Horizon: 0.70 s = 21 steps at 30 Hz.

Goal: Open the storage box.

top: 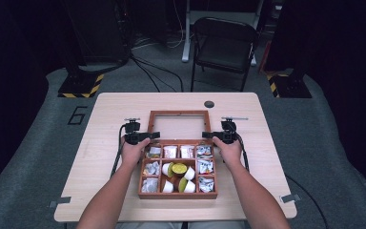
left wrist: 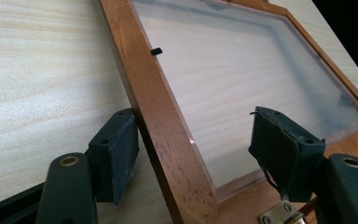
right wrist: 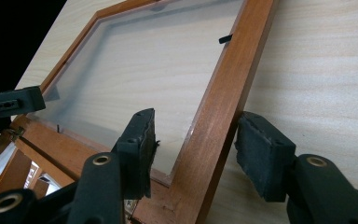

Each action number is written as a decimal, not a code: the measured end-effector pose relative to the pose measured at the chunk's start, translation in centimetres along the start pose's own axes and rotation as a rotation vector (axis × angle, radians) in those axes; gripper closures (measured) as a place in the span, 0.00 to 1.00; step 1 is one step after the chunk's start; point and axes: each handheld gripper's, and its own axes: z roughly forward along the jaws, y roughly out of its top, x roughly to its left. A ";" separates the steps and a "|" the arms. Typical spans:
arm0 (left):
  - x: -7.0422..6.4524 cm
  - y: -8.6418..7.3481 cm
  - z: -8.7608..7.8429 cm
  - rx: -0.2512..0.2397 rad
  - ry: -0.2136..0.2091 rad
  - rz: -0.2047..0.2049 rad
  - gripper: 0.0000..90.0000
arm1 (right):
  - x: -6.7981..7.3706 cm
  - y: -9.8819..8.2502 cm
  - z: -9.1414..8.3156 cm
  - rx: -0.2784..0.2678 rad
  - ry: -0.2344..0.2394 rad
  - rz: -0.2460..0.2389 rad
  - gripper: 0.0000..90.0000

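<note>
two grippers at box lid (top: 179,114) | l gripper (top: 145,137) jaws spread astride frame | r gripper (top: 215,135) same, not pinching

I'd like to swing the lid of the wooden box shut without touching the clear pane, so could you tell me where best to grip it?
Grip the lid by its wooden side rails, just above the hinge, one gripper from each outer side. It lies open flat on the table; the left gripper and the right gripper already straddle a rail each, one jaw over the pane.

The lid (left wrist: 158,121) has a reddish varnished wood frame (clear glossy pane inside) on the pale matt wooden table (left wrist: 42,70).
</note>
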 end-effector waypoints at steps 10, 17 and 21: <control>-0.1 0.0 0.1 0.010 0.007 -0.031 0.36 | -0.3 0.0 0.1 0.012 0.009 0.026 0.52; -0.1 0.1 0.1 0.011 0.019 -0.008 0.35 | -0.2 0.0 0.1 0.013 0.009 0.032 0.52; -0.1 0.1 0.1 0.011 0.019 -0.009 0.35 | -0.3 0.0 0.1 0.010 0.011 0.031 0.53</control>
